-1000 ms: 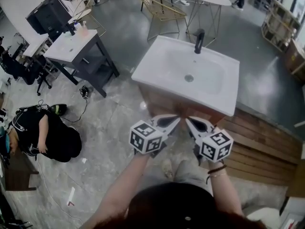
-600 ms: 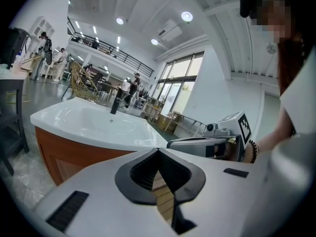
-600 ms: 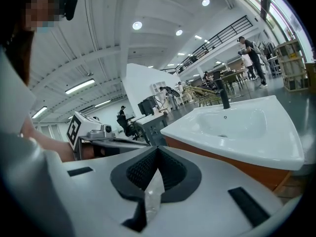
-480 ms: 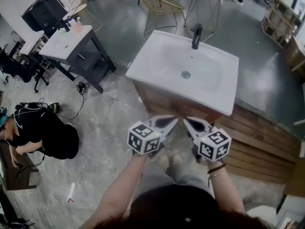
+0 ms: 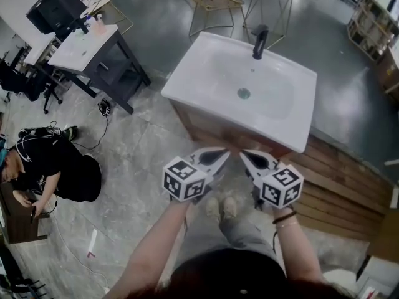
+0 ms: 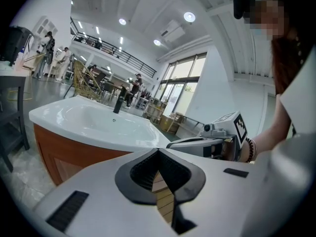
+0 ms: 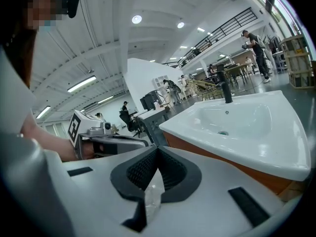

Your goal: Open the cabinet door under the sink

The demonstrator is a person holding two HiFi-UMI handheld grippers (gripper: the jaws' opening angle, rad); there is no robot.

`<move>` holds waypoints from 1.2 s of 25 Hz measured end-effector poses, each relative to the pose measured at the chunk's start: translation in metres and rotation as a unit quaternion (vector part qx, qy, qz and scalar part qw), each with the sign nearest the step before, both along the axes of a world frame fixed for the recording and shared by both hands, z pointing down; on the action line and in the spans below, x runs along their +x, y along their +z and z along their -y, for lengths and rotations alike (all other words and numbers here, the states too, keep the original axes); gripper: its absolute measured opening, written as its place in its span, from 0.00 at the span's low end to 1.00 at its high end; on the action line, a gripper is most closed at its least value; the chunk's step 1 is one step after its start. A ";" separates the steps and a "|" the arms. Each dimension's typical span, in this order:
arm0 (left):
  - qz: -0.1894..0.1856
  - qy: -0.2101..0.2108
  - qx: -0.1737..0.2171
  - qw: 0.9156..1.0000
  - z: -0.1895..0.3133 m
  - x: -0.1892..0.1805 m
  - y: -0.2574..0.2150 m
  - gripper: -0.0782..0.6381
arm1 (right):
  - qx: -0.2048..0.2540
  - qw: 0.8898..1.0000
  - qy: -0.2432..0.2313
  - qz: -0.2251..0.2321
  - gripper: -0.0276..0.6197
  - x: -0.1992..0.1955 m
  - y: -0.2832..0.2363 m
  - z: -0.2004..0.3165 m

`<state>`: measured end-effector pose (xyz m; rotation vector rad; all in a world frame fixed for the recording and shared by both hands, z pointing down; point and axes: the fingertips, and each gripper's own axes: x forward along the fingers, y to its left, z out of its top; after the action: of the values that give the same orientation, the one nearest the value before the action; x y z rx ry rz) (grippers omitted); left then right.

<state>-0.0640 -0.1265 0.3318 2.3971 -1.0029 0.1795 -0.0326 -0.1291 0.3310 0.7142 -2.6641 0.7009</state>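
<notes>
Left hand-held gripper (image 5: 224, 154) (jaws together) faces the sink (image 5: 187, 87).

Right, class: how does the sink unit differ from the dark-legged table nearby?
The sink unit stands on a brown wooden cabinet; the table on a dark open frame. The sink unit has a deep basin and black tap; the table top looks flat. Both have white tops.

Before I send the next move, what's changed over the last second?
Only the person on the floor has shifted posture. The left gripper and right gripper remain shut and empty, side by side just short of the cabinet under the sink. Nothing has been taken hold of or let go.
</notes>
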 end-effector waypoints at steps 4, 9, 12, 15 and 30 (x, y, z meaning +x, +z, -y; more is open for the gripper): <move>-0.002 -0.001 -0.012 1.000 0.008 -0.001 0.012 0.12 | -0.007 1.000 0.012 -0.003 0.04 0.002 0.012 0.010; -0.007 -0.007 -0.023 1.000 0.019 -0.002 0.032 0.12 | -0.010 0.999 0.030 0.000 0.04 0.000 0.027 0.023; -0.012 -0.015 -0.025 0.999 0.026 -0.002 0.045 0.12 | -0.015 0.999 0.033 0.009 0.04 0.001 0.042 0.029; -0.010 -0.018 -0.035 0.999 0.032 -0.003 0.063 0.12 | -0.020 0.999 0.043 0.009 0.04 0.002 0.058 0.038; -0.012 -0.039 -0.052 0.998 0.048 -0.007 0.139 0.12 | -0.058 0.996 0.061 -0.002 0.04 0.000 0.141 0.058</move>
<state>-0.0710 -0.1745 0.4707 2.2579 -1.0479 0.1709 -0.0328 -0.1870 0.4716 0.8506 -2.5686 0.8768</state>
